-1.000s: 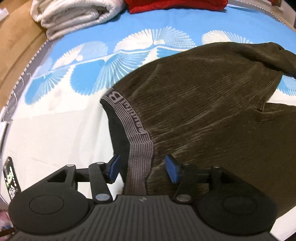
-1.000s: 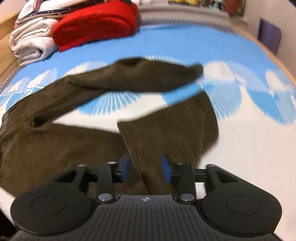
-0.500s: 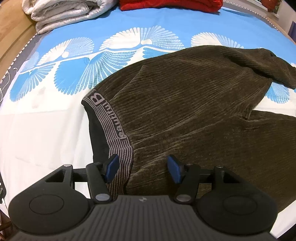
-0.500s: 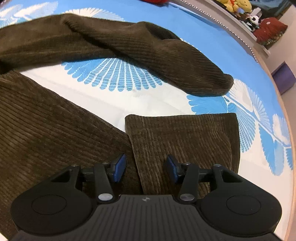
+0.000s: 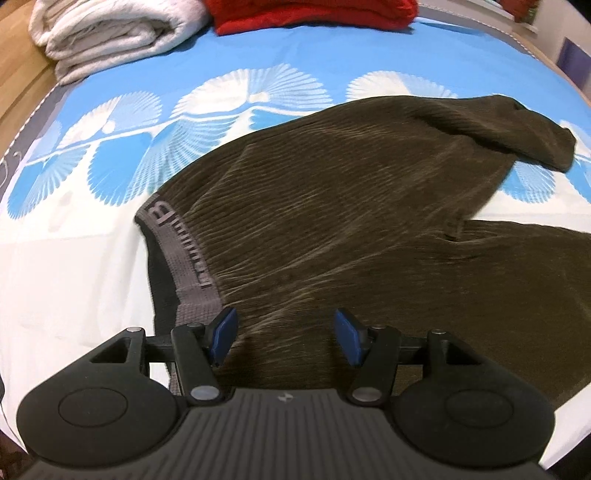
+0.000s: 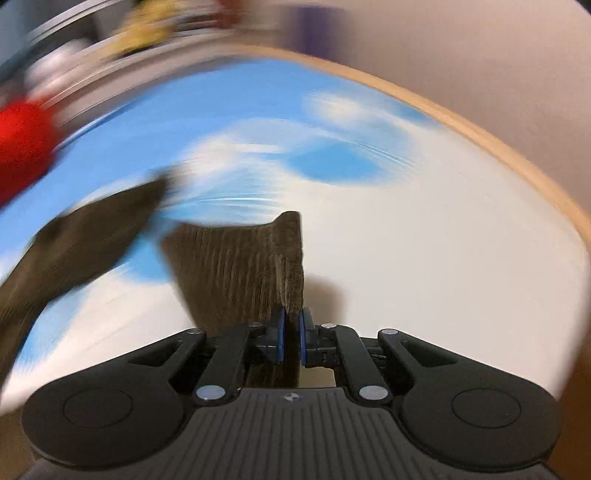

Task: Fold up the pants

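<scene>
The right gripper (image 6: 290,338), half open over the leg hem a moment ago, now pinches the hem (image 6: 291,273) of the brown corduroy pants (image 5: 369,229) and lifts it off the bed sheet (image 5: 74,288); judging by this, the leg fold is starting. The left gripper (image 5: 284,341) stays unclenched over the waistband (image 5: 184,254), gripping nothing. The pants lie spread on the bed. No containers are visible, only folded white (image 5: 110,33) and red (image 5: 314,14) textiles beyond
</scene>
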Tool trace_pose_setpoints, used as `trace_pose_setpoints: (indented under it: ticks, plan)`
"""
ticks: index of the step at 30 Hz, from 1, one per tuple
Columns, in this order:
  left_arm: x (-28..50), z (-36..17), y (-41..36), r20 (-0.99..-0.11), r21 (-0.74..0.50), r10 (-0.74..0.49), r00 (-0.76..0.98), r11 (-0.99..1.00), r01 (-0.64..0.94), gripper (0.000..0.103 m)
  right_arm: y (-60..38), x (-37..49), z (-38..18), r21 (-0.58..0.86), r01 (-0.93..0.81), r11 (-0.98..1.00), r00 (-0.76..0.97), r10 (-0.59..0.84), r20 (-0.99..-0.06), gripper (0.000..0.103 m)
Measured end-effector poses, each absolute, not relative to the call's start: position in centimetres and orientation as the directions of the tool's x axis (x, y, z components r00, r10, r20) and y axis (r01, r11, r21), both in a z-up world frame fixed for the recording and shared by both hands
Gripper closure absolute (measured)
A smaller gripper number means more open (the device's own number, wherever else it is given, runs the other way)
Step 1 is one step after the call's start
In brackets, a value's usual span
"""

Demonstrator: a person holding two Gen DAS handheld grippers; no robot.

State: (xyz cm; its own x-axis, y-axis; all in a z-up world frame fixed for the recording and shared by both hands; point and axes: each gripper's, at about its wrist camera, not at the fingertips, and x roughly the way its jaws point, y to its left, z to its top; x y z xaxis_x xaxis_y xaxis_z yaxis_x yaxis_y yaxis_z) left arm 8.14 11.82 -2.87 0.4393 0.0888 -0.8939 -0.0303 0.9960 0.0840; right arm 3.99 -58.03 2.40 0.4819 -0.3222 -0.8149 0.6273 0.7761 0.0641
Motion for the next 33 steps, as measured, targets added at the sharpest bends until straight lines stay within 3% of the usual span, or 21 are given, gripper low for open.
trace_pose_setpoints:
  ticks: [2, 4, 6, 11, 17, 23, 25, 27, 30, 33]
  plan:
    - [8.1, -2.8, 11.3, -0.893, 0.087, 0.088, 0.441, 0.996, -0.021, 0.039, -62.8, 0.3, 0.7, 0.082, 0.785, 0.614, 0.342, -0.319, -0.884, 0.096]
    - [8.1, -2.8, 11.0, -0.894, 0.089, 0.089, 0.44, 0.996, -0.02, 0.039, -66.2, -3.4, -1.8, 0.109, 0.886, 0.45, 0.23, -0.223, -0.947, 0.096]
    - [8.2, -2.8, 10.8, -0.895, 0.09, 0.091, 0.436, 0.996, -0.023, 0.039, -67.7, -5.5, -2.8, 0.154, 0.918, 0.366, 0.227, -0.166, -0.96, 0.096]
    - [8.4, -3.1, 9.9, -0.91, 0.067, 0.056, 0.411, 0.998, 0.012, 0.039, -67.0, -4.8, -1.9, 0.158, 0.868, 0.471, 0.265, -0.17, -0.949, 0.096]
    - [8.1, -4.8, 9.2, -0.939, -0.041, -0.068, 0.338, 0.995, 0.087, 0.039, -66.3, -3.9, -0.9, 0.052, 0.883, 0.466, 0.202, -0.279, -0.939, 0.084]
    - [7.3, -9.3, 7.9, -0.979, 0.04, -0.001, 0.206, 0.98, 0.196, 0.039, -65.2, -2.7, 1.0, 0.076, 0.884, 0.462, 0.276, -0.384, -0.881, 0.076]
    - [6.4, -11.3, 6.7, -0.984, 0.128, 0.084, 0.158, 0.947, 0.293, 0.035, -64.3, -1.9, 1.2, 0.138, 0.862, 0.488, 0.341, -0.355, -0.87, 0.07]
    - [6.0, -11.2, 5.8, -0.971, 0.19, 0.124, 0.202, 0.918, 0.349, 0.031, -63.1, -0.7, 1.1, 0.208, 0.828, 0.521, 0.408, -0.304, -0.861, 0.07]
    - [6.2, -9.2, 5.4, -0.951, 0.21, 0.115, 0.287, 0.922, 0.326, 0.032, -60.8, 1.6, 1.3, 0.29, 0.758, 0.584, 0.493, -0.223, -0.841, 0.07]
    - [6.6, -6.6, 5.3, -0.93, 0.154, 0.044, 0.365, 0.948, 0.28, 0.036, -58.2, 4.0, 1.9, 0.342, 0.672, 0.656, 0.568, -0.161, -0.807, 0.073]
